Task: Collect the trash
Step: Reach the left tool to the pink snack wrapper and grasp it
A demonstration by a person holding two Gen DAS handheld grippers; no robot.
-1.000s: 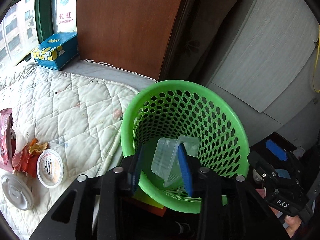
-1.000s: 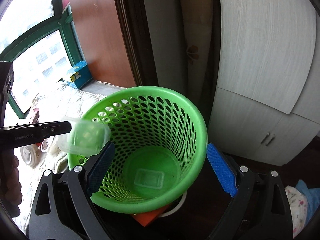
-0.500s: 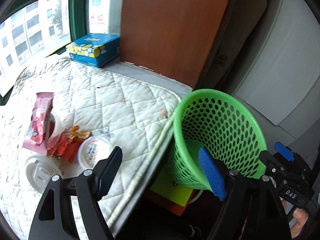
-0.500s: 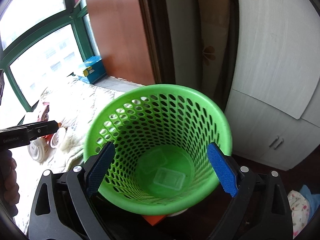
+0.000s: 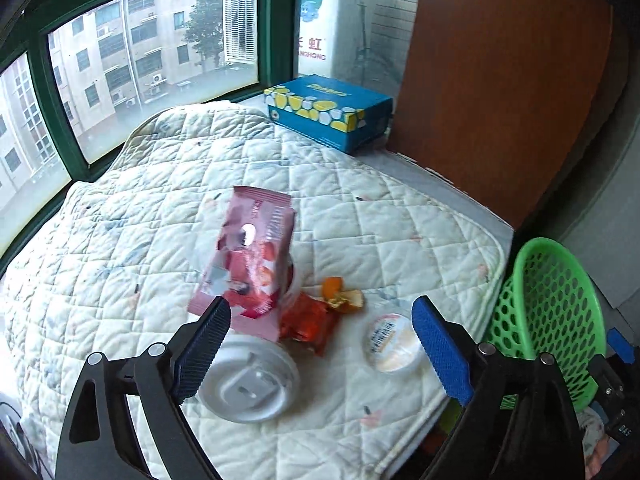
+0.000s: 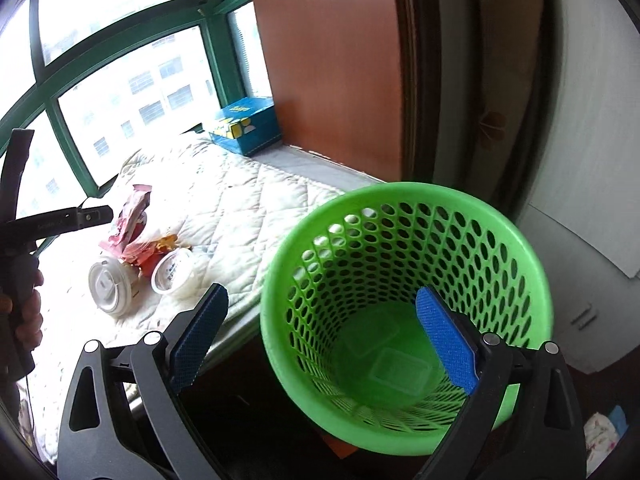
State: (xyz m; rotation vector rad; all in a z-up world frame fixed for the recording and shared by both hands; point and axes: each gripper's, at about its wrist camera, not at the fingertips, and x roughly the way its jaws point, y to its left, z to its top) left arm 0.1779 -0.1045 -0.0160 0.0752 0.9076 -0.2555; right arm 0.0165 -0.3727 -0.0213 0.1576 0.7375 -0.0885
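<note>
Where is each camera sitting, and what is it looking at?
Left wrist: sits on the left gripper, jaws opening and empty, looking down at the white quilted mat with the pink snack wrapper and white round cup lid; own black fingers show.
Right wrist: sits on the right gripper, open, looking into the green perforated plastic basket; own fingers, plus the person's hand, show.
Both share the mat, wrapper, lid, basket and blue tissue box.

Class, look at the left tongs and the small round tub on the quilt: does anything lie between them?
Nothing visible does. The left tongs hang empty above the quilt, jaws opening, and the tub sits in the clear just inside the right-hand finger.
</note>
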